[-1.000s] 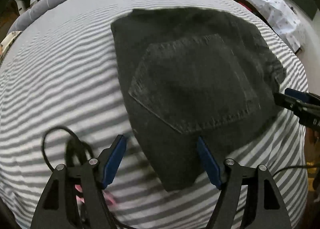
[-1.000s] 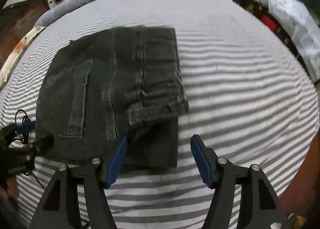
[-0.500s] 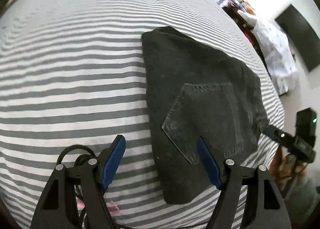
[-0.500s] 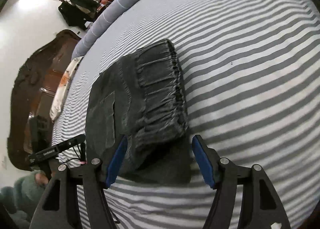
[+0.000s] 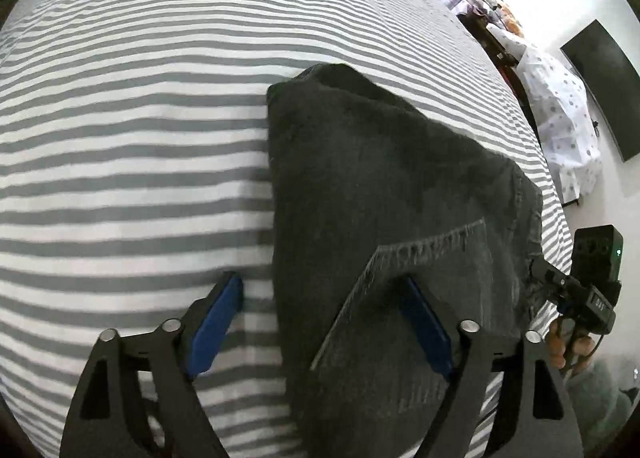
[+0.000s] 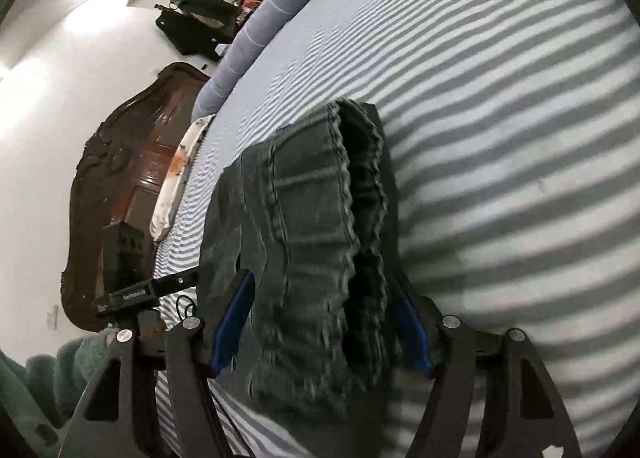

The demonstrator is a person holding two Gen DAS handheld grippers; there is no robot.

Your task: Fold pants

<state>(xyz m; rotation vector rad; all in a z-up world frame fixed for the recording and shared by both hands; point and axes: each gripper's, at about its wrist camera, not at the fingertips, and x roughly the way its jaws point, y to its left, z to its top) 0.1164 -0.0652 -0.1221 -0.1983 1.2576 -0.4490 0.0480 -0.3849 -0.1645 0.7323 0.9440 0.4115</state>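
Observation:
Folded dark denim pants (image 5: 380,185) lie on the grey-and-white striped bed (image 5: 140,137), back pocket facing up. My left gripper (image 5: 320,280) hovers over their near left edge, its jaws opening. One blue pad (image 5: 216,322) is over the sheet and the other is over the pocket, neither pressing. In the right wrist view the gathered waistband end (image 6: 320,250) sits between the fingers of my right gripper (image 6: 320,280), which straddles it open. Each gripper shows at the edge of the other's view: the right gripper (image 5: 538,266) and the left gripper (image 6: 192,278).
A grey bolster (image 6: 280,5) runs along the bed's far end, with a dark carved wooden headboard (image 6: 120,161) beside it. A dotted white cloth (image 5: 560,117) and a black screen (image 5: 600,85) stand past the bed's right side. A green fuzzy sleeve (image 6: 48,378) is near the left gripper.
Both grippers came in closer to the pants. The left one rolled and its jaws widened over the pants' edge. The right one tilted lower, and the waistband end now fills its gap.

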